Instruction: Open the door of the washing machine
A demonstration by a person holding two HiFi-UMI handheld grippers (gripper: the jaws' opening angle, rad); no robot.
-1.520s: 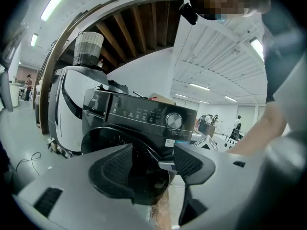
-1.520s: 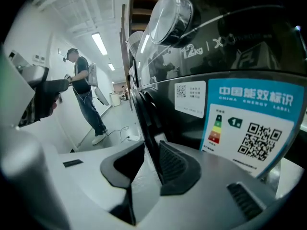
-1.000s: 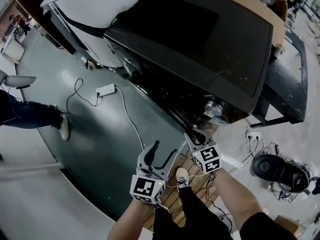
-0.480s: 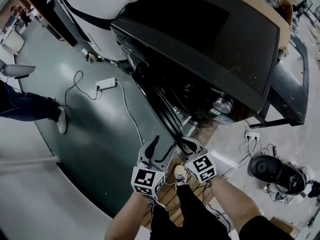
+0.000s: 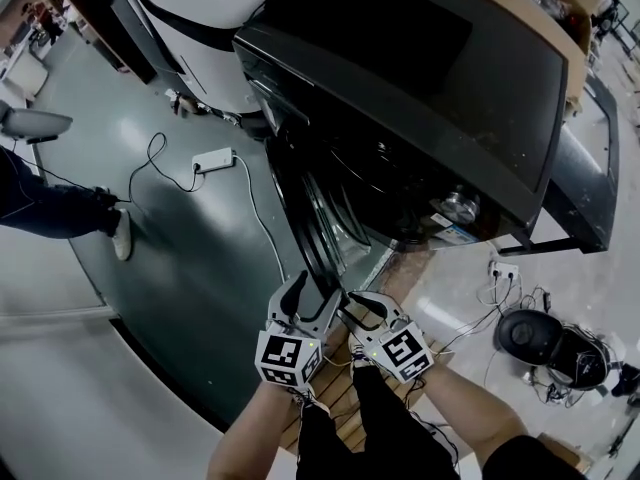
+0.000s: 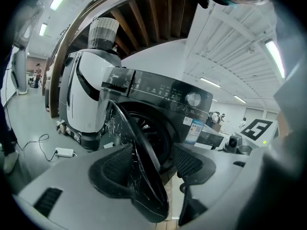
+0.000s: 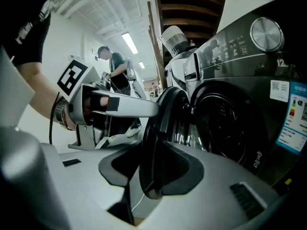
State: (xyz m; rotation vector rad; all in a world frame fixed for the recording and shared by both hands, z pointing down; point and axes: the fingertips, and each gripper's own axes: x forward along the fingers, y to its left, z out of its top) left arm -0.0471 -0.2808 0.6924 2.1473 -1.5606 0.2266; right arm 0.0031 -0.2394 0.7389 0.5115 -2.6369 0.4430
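The dark front-loading washing machine [image 5: 420, 118] fills the upper right of the head view. Its round door [image 5: 325, 233] stands swung out on its left hinge, towards me. My left gripper [image 5: 318, 293] is open around the door's free edge, and the scratched glass [image 6: 139, 162] passes between its pads without being pinched. My right gripper [image 5: 365, 306] sits close beside it on the same edge. The door's rim [image 7: 156, 143] stands between the right gripper's [image 7: 156, 169] jaws, which are opening, with a gap on the left pad's side.
A white appliance [image 5: 210, 8] stands left of the machine. A power strip [image 5: 213, 158] and its cable lie on the green floor. A person's legs [image 5: 60, 213] are at far left. A black round device [image 5: 540, 338] with cables sits at right. Wooden slats [image 5: 340, 393] lie underfoot.
The door has swung from nearly shut to well open. My right gripper came away from the machine's front towards the left gripper, following the door's edge. The left gripper dropped slightly.
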